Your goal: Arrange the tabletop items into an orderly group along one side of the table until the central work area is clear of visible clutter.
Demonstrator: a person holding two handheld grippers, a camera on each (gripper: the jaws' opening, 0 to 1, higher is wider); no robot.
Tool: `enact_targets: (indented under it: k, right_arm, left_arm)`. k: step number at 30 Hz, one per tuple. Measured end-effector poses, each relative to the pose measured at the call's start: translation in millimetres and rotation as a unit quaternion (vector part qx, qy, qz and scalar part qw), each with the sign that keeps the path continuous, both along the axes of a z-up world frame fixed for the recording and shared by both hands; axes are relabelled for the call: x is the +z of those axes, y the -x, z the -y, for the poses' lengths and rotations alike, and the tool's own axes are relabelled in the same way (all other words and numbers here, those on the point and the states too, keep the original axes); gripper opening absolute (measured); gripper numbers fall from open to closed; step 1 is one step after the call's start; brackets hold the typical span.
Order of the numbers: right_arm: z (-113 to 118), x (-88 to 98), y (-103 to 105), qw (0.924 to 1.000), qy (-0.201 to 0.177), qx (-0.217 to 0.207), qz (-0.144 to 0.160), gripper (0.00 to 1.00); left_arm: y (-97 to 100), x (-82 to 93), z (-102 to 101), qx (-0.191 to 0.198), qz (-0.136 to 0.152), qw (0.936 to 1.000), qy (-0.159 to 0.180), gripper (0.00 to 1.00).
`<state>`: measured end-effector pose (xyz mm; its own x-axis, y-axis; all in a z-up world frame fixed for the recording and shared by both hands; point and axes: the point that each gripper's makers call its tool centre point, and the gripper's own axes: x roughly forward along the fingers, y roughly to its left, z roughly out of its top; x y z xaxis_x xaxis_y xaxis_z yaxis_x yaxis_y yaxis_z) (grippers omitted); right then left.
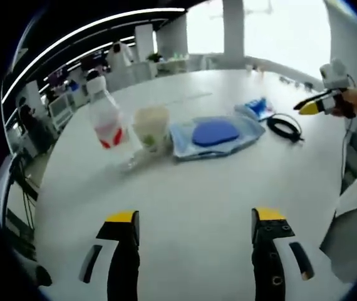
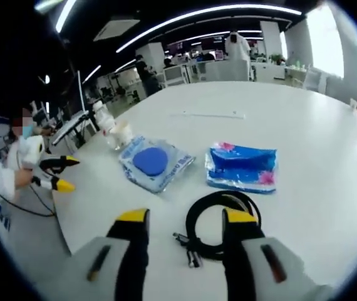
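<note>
Clutter sits mid-table [image 1: 185, 213] ahead of both our grippers, so we judge the gathering has barely begun. Our right gripper [image 2: 185, 222], jaws apart and holding nothing, hangs just over the coiled black cable [image 2: 219, 229], whose loop lies between and beyond its tips; the blue packet [image 2: 241, 166] and the pouch with a blue disc [image 2: 155, 163] lie farther ahead. Our left gripper [image 1: 194, 222] is likewise spread and empty, with the bottle [image 1: 106, 116] and the pale cup [image 1: 151, 125] well ahead to its left. Next, we think, the right gripper must drop and close on the cable.
</note>
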<state>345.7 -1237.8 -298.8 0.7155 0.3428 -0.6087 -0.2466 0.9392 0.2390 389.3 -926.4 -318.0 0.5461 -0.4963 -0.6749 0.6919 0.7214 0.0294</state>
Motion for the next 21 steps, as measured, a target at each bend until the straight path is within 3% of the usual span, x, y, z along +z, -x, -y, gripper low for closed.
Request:
enact_targets:
  k: [4,13,18,21]
  right_arm:
    - [-5,-4.6,-1,1.0,-0.002,0.001,-0.005,0.43]
    - [-23,-17.5,-4,0.9996,-0.013,0.005,-0.023,0.41]
    - [-29,-19.7,-13,0.9995,-0.02,0.002,-0.026,0.39]
    - [-33,-28.0,-16,0.9988,0.014,0.027,-0.039,0.34]
  left_arm:
    - [-8.5,0.2,5,0.002,-0.004,0.9999,0.011,0.68]
    - [-49.0,-0.5,27,0.041,-0.019,0.9971,0.061,0.63]
    - [-65.9,-2.6,36,0.048,-0.021,0.996,0.073,0.61]
    - [-75.2,-4.4,46,0.059,-0.032,0.992,0.107,0.61]
